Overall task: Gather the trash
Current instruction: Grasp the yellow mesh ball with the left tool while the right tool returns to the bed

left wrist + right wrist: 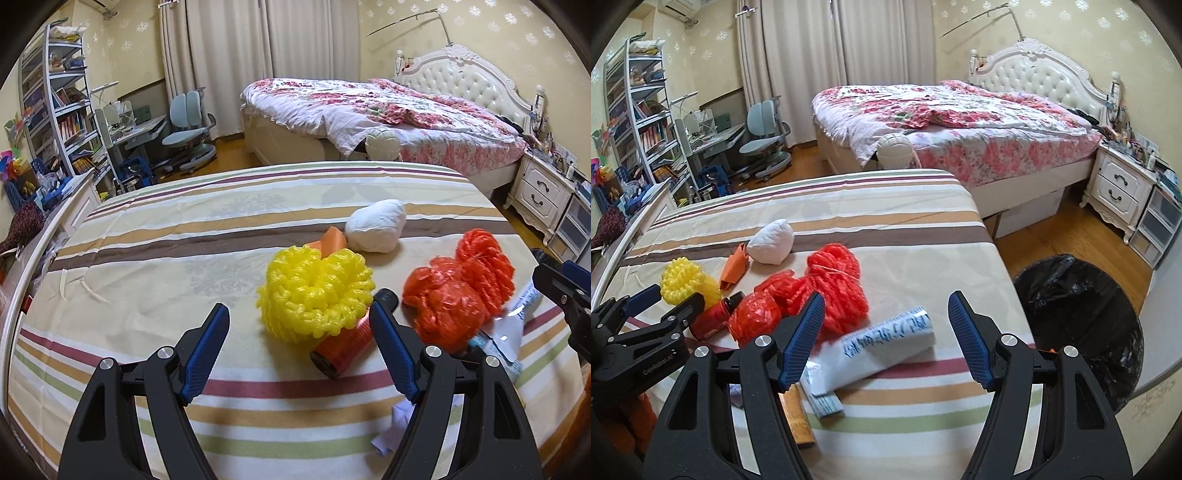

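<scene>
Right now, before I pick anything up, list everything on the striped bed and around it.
Yellow foam net: 1, yellow, mid-bed.
Red foam net: 1, red, right of yellow.
Red plastic bag: 1, crumpled, beside the red net.
Red bottle: 1, lying under the yellow net's edge.
Orange scrap: 1, behind the yellow net.
White wad: 1, farthest back.
White wrapper: 1, blue print, near edge.
Bin: 1, black liner, floor right.
Left gripper: open.
Right gripper: open, over the wrapper.

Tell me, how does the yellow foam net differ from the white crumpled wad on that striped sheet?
The yellow foam net is bright, open-meshed and knobbly; the white wad is smooth and dull. The net lies nearer the left gripper, the wad farther back. Both rest loose on the striped sheet.
</scene>
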### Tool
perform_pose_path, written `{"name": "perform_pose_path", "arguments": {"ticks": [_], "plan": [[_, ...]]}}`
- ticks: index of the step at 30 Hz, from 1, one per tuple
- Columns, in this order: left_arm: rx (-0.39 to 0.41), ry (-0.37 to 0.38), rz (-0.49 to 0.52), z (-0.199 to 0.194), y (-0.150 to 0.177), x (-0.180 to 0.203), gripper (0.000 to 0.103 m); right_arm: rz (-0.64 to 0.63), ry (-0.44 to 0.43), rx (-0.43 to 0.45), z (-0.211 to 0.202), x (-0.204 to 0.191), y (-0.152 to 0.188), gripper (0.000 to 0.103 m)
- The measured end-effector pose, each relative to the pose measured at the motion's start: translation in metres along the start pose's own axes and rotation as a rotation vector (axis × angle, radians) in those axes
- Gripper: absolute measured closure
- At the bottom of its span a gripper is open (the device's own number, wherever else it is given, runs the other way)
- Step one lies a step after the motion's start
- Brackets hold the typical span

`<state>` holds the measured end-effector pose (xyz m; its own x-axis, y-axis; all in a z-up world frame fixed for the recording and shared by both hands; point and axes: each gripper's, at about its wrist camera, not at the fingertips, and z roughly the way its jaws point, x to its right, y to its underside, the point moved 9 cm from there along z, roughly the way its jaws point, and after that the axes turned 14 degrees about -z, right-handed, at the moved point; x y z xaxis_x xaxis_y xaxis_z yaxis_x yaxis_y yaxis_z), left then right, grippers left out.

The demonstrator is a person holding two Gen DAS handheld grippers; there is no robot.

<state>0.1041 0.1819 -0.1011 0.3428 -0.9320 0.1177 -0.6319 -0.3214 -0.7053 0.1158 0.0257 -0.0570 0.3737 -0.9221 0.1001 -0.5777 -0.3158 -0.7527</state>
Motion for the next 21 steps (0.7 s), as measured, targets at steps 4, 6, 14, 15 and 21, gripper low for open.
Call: {"name": "perform_pose_path", "arguments": {"ticks": [4,6,14,15,21], "plan": [[-0.022,0.005,-0.014,0.011,-0.003,-0.006,0.027,-0.016,-0.016,-0.01,0.01,-0.009,-0.007,0.035],[-0.029,0.014,-0.022,0.013,-0.005,-0.009,0.027,-0.02,-0.025,-0.015,0.014,-0.014,-0.009,0.035],[-0.038,0.033,-0.007,0.019,-0.007,-0.013,0.057,-0.038,-0.043,-0.042,0.032,-0.028,-0.013,0.035],[-0.04,0.035,-0.007,0.019,-0.008,-0.014,0.058,-0.039,-0.045,-0.046,0.034,-0.029,-0.013,0.035],[-0.03,0.043,-0.005,0.019,-0.009,-0.018,0.06,-0.049,-0.055,-0.072,0.041,-0.036,-0.012,0.035]]}}
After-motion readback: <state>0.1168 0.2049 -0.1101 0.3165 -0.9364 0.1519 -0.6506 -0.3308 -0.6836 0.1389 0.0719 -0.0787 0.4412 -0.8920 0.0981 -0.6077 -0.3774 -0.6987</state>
